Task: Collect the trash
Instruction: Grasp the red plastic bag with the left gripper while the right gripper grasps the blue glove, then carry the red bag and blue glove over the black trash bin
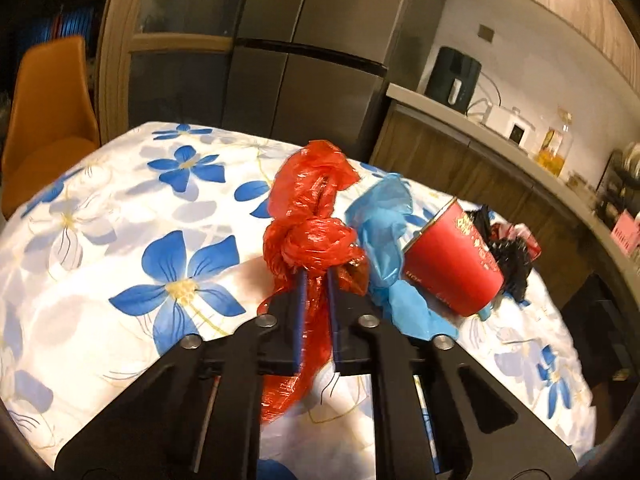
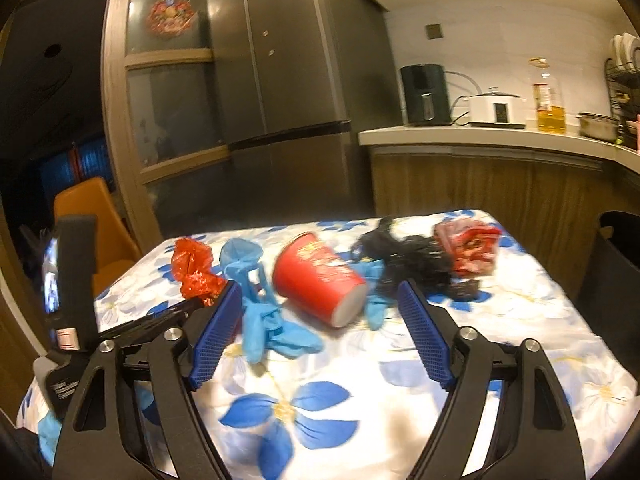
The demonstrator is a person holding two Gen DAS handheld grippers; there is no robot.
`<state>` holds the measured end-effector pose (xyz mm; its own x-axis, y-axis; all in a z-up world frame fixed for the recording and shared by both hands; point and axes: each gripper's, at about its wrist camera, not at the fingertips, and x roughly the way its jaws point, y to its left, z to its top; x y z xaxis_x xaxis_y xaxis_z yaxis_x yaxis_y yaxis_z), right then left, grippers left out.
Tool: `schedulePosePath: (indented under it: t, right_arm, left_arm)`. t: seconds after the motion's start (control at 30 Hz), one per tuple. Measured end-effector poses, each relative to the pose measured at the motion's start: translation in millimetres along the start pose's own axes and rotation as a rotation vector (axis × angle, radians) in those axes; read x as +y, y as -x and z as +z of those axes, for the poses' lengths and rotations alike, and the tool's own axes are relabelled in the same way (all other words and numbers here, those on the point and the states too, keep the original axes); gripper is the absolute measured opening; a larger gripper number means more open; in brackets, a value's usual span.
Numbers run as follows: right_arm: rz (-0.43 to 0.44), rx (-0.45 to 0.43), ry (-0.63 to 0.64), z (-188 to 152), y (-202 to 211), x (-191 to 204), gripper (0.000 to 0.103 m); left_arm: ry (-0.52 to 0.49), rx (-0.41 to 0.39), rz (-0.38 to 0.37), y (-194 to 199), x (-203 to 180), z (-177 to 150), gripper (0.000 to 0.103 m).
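Left gripper [image 1: 317,276] clamps red bag [image 1: 312,216] — right gripper [image 2: 320,300] gapes.

red bag [image 1: 312,236]: thin glossy crinkled plastic | tablecloth [image 1: 120,208]: smooth satiny floral cloth | fridge [image 2: 288,80]: brushed grey metal

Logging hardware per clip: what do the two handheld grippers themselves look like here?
Both match: the left gripper and right gripper have matte black plastic linkage arms with triangular cut-outs, joined by round silver pivot bolts. The jaws carry flat blue pads with a fine ribbed or mesh texture. In the right wrist view, the left unit's black body bears a small label too blurred to read. No cables, hands or sleeves are visible.
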<state>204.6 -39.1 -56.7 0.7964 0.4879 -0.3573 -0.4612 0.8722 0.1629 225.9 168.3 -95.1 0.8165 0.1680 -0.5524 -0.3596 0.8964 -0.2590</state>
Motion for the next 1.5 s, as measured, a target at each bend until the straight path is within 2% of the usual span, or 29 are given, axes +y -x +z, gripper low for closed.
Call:
schedulePosePath:
  t: [0.13, 0.3, 0.5, 0.73, 0.87, 0.9, 1.0, 1.2, 1.5]
  right_arm:
    - [0.030, 0.051, 0.039, -3.8, -24.7, 18.0, 0.070]
    - [0.049, 0.110, 0.074, -13.5, -53.4, 37.7, 0.064]
    - [0.055, 0.176, 0.098, -18.6, -80.8, 51.6, 0.060]
    - [0.065, 0.305, 0.119, -30.8, -110.2, 56.6, 0.038]
    - [0.085, 0.331, 0.121, -33.8, -114.8, 56.0, 0.023]
    - [0.093, 0.329, 0.126, -34.0, -114.1, 57.0, 0.017]
    - [0.110, 0.305, 0.126, -31.6, -108.8, 57.6, 0.010]
    - [0.131, 0.176, 0.093, -12.9, -66.0, 46.0, 0.008]
    - [0.094, 0.039, 0.046, 9.7, 7.6, 20.2, 0.007]
  left_arm:
    - [0.020, -0.057, -0.003, 21.3, 7.2, 0.9, 0.007]
    - [0.045, -0.153, 0.045, 58.9, 25.7, 2.9, 0.007]
    - [0.048, -0.225, 0.087, 86.7, 39.1, 7.1, 0.007]
    - [0.051, -0.231, 0.084, 92.9, 44.9, 8.0, 0.007]
    - [0.049, -0.231, 0.084, 92.5, 44.2, 8.4, 0.007]
    - [0.047, -0.230, 0.084, 92.7, 44.2, 8.3, 0.007]
    - [0.040, -0.227, 0.085, 92.9, 42.9, 7.8, 0.007]
    - [0.028, -0.236, 0.077, 101.1, 37.2, 8.2, 0.007]
    - [-0.024, -0.250, 0.029, 115.7, 2.4, 2.8, 0.007]
